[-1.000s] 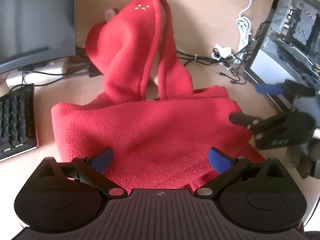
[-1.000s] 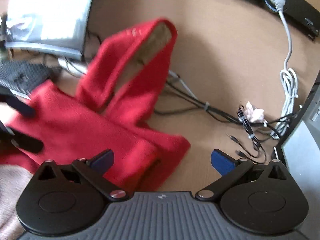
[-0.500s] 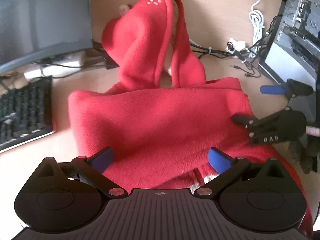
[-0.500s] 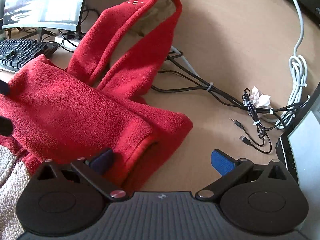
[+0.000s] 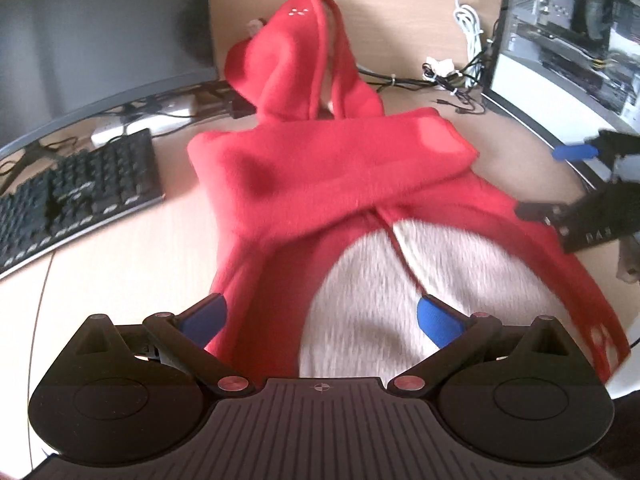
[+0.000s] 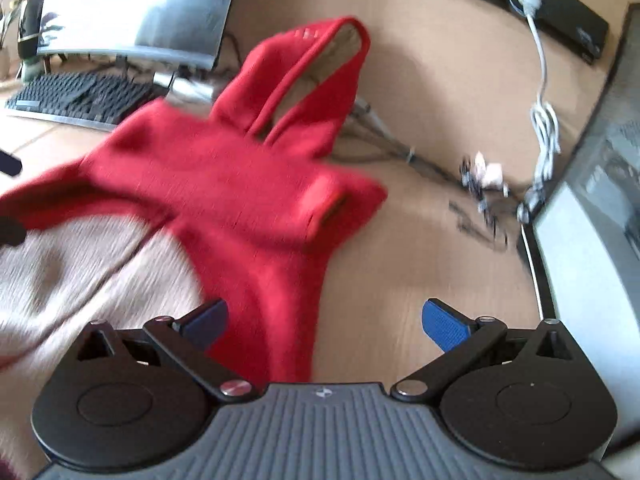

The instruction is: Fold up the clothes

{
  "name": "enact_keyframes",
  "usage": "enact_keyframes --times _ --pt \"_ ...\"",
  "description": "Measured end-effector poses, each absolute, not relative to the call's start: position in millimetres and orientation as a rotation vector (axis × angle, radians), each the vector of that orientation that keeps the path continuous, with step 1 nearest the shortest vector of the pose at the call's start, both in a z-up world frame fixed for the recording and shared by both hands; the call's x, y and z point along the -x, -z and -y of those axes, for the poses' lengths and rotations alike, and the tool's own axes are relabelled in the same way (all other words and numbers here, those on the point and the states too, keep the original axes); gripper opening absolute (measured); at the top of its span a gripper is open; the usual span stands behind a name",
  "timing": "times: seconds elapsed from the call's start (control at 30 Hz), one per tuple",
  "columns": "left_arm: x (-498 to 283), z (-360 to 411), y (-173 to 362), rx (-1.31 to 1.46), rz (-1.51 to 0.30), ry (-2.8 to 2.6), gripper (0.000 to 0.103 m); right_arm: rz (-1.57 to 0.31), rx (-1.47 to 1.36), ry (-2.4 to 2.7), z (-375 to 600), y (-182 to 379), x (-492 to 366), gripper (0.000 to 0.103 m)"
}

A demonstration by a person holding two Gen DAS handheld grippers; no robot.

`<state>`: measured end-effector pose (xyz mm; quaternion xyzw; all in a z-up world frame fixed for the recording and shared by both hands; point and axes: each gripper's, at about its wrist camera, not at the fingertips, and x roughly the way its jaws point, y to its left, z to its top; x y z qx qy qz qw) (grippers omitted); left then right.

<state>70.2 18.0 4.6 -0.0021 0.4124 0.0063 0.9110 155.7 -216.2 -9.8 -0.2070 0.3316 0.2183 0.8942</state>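
Note:
A red fleece hoodie (image 5: 320, 168) lies on the wooden desk (image 5: 400, 8) with its hood (image 5: 296, 60) pointing away and a sleeve folded across the chest. Cream lining (image 5: 380, 280) shows at its near end. My left gripper (image 5: 320, 318) is open just above that near end, its blue pads astride the cloth. My right gripper (image 6: 325, 322) is open too, over the hoodie's right edge (image 6: 280, 300) and bare desk. In the left wrist view my right gripper (image 5: 536, 182) stands at the garment's right side. The right wrist view is blurred.
A black keyboard (image 5: 76, 192) and a monitor (image 5: 100, 32) sit to the left. An open computer case (image 5: 568, 28) stands at the right. Tangled black cables (image 5: 452, 80) and a white cord (image 5: 468, 20) lie beyond the hood. A power strip (image 6: 560, 12) runs along the back.
Both grippers have drawn back toward the near side, still open. The hoodie's cream lining has come into view at its near end, and more of the desk shows around it.

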Motion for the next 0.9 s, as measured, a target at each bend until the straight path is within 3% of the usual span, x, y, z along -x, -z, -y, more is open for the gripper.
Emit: enact_keyframes --times 0.63,0.9 --pt "68.9 -27.5 2.8 -0.112 -0.856 0.102 0.103 -0.750 0.489 -0.309 260.6 24.2 9.2 0.103" --pt "72.0 -16.3 20.6 -0.260 -0.867 0.043 0.103 -0.732 0.554 -0.254 240.9 46.6 21.2 0.103"
